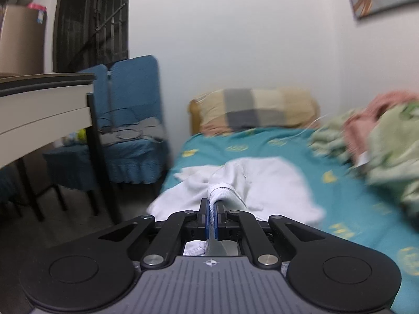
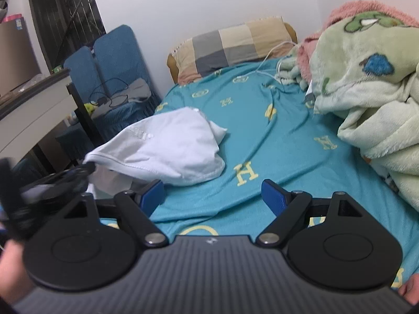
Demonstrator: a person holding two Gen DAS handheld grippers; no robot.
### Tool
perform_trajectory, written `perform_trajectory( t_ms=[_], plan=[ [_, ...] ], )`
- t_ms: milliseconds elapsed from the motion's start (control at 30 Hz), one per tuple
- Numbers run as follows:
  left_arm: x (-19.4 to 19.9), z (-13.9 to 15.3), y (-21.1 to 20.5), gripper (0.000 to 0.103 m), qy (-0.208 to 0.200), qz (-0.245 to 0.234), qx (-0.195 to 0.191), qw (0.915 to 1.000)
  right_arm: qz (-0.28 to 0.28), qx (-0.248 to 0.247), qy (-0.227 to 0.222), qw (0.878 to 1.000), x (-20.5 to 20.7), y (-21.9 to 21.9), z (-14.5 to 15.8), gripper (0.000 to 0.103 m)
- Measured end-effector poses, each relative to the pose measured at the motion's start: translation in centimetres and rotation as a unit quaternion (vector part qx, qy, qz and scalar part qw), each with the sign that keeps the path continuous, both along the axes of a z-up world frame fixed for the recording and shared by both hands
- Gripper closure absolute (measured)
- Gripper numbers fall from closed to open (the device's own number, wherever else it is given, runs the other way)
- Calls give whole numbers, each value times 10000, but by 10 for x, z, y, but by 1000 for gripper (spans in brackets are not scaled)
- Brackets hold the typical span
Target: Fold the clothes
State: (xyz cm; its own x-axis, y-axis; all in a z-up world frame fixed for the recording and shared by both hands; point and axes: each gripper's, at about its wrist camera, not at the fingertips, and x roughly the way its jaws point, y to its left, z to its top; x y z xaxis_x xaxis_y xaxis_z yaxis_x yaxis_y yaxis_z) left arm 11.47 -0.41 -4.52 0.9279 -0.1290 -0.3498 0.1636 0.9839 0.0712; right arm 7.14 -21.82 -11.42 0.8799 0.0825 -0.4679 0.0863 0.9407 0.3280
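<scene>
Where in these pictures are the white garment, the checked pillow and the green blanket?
white garment (image 2: 167, 149), right wrist view, on its broad upper fold.
checked pillow (image 2: 230, 47), right wrist view, on its grey middle patch.
green blanket (image 2: 366, 91), right wrist view, on its front drape.

The left gripper (image 2: 52, 183) (right-wrist view) is a blur, its jaws indistinct.

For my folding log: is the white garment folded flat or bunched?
Bunched. The white garment lies crumpled on the bed, one edge pinched by the left gripper.
</scene>
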Motion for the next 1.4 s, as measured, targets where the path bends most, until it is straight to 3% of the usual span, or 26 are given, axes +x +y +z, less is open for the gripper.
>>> perform_trajectory(
  t_ms=[167, 267, 367, 600, 700, 900, 967, 1100, 1200, 1267, 1333, 1400],
  plan=[
    [-64, 46, 5, 100, -205, -889, -395, 9950, 190, 0, -302, 9994, -14, 1, 10, 20],
    [-86, 51, 9, 100, -189, -1239, -622, 9902, 540, 24, -320, 9980, -18, 10, 15, 19],
    [-89, 43, 11, 100, -114, -1269, -795, 9887, 948, 118, -241, 9951, -14, 22, 17, 20],
    [-68, 31, 27, 99, 68, -1199, -1100, 9867, 1423, -325, 138, 9892, 24, 78, 6, 26],
    [-55, 21, 32, 99, 232, -980, -1210, 9875, 1380, -126, 201, 9901, 49, 88, -5, 26],
    [-27, 3, 41, 100, 586, -270, -1353, 9887, 381, -773, 595, 9945, 65, 89, -30, 29],
    [-19, -1, 42, 100, 730, -197, -1438, 9867, -35, -689, 674, 9953, 61, 71, -29, 29],
    [-19, -9, 27, 100, 842, -406, -1231, 9880, -703, -600, 284, 9953, 40, 46, -11, 28],
    [-23, -16, 11, 99, 845, -565, -979, 9900, -891, -823, -278, 9922, 24, 41, 5, 28],
    [-25, -22, 1, 99, 855, -627, -826, 9909, -868, -960, -315, 9911, 27, 37, 10, 28],
    [-24, -28, -4, 99, 904, -615, -685, 9916, -749, -705, 69, 9947, 38, 23, 2, 29],
    [-23, -32, -7, 97, 978, -592, -602, 9916, -706, -124, 745, 9946, 52, 5, -17, 43]
  ],
)
